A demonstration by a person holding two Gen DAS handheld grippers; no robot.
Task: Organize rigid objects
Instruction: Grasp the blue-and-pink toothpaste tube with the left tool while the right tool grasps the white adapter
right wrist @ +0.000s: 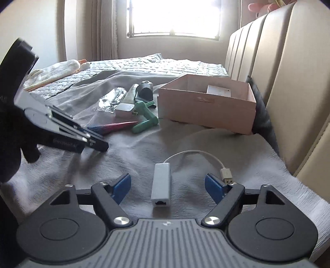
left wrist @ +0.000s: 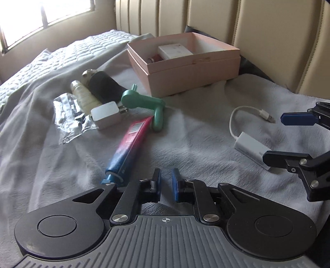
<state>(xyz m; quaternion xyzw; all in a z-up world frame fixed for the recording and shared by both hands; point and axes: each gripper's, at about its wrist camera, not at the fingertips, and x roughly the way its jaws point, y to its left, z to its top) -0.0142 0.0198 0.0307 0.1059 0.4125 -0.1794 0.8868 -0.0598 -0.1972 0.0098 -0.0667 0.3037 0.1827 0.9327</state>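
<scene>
left gripper [left wrist: 166, 182]: nearest in the left wrist view, bottom centre; blue pads drawn close with only a thin slot between them, nothing in it, grey blanket [left wrist: 185, 127] showing behind.
right gripper [right wrist: 168, 186]: bottom of the right wrist view; jaws spread wide, empty, pads clear of the adapter on both sides.
white rectangular network adapter [right wrist: 161, 186]: lies lengthwise between the right gripper's pads, socket end toward the camera; its thin white cable [right wrist: 198, 153] loops up and right to a metal usb plug [right wrist: 226, 175] just beside the right pad.
cut off: in the left wrist view the right gripper enters from the right edge, its lower finger covering the adapter's near corner.
pink and blue tube [left wrist: 129, 145]: centre left, blue cap end near the left gripper's left linkage, partly hidden by it.
green plastic hand crank [left wrist: 147, 107]: touching the tube's far end.
white square plug charger [left wrist: 106, 117]: just left of the crank.
hard to make out: crumpled clear plastic wrapper [left wrist: 68, 115]; pale bottle [left wrist: 83, 93] and black cylinder [left wrist: 106, 86] behind the charger, labels unreadable.
pink open cardboard box [left wrist: 185, 70]: upper centre, by the beige padded headboard [left wrist: 268, 31]; a white carton [left wrist: 175, 50] and a red item inside, mostly hidden by the wall.
glare: the window [right wrist: 173, 17] is blown out.
gloved hand [right wrist: 14, 134]: left edge of the right wrist view, dark, holding the left gripper.
</scene>
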